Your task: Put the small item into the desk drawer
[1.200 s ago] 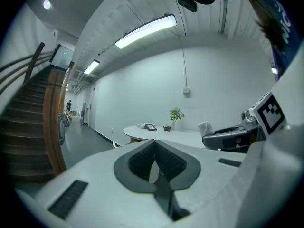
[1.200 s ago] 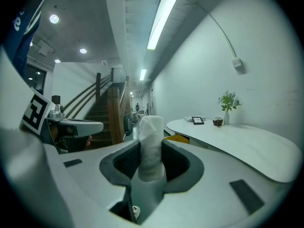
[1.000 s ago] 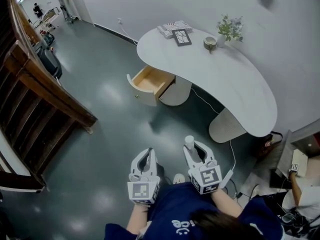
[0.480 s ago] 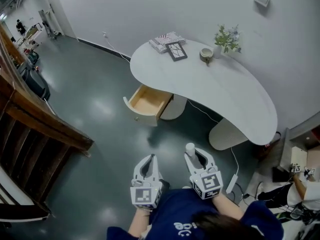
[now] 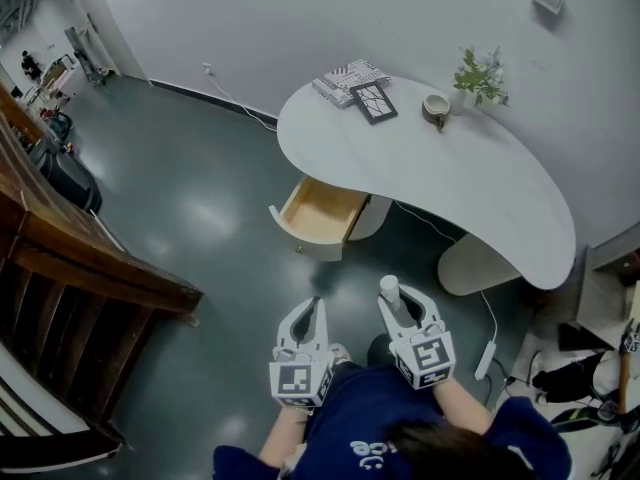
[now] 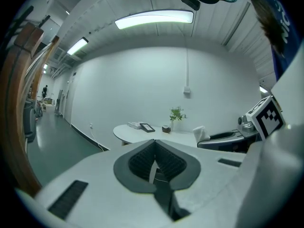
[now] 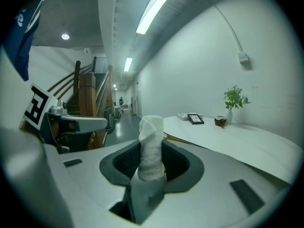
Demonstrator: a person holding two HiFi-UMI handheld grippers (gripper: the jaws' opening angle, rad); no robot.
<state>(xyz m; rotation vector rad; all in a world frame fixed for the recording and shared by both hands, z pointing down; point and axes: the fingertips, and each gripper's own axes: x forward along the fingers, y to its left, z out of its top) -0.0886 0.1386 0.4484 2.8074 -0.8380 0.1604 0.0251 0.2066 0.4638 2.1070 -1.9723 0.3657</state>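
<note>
My right gripper [image 5: 396,304] [image 7: 151,160] is shut on a small white rolled item [image 5: 389,289] [image 7: 151,146] that sticks up between its pads. My left gripper [image 5: 311,317] [image 6: 154,161] is held beside it, shut with nothing between its pads. Ahead, the wooden drawer [image 5: 322,214] stands pulled open under the white curved desk [image 5: 470,183] [image 7: 237,141] and looks empty. Both grippers hang over the dark floor, well short of the drawer.
On the desk are a stack of books [image 5: 346,76], a picture frame [image 5: 372,101], a small cup [image 5: 435,105] and a potted plant [image 5: 478,73]. A wooden stair rail [image 5: 90,258] runs along the left. A cable and power strip [image 5: 485,358] lie on the floor at the right.
The view has shifted so the desk and open drawer sit further right and nearer. Both grippers keep the same pose, and the white item stays in the right one.
</note>
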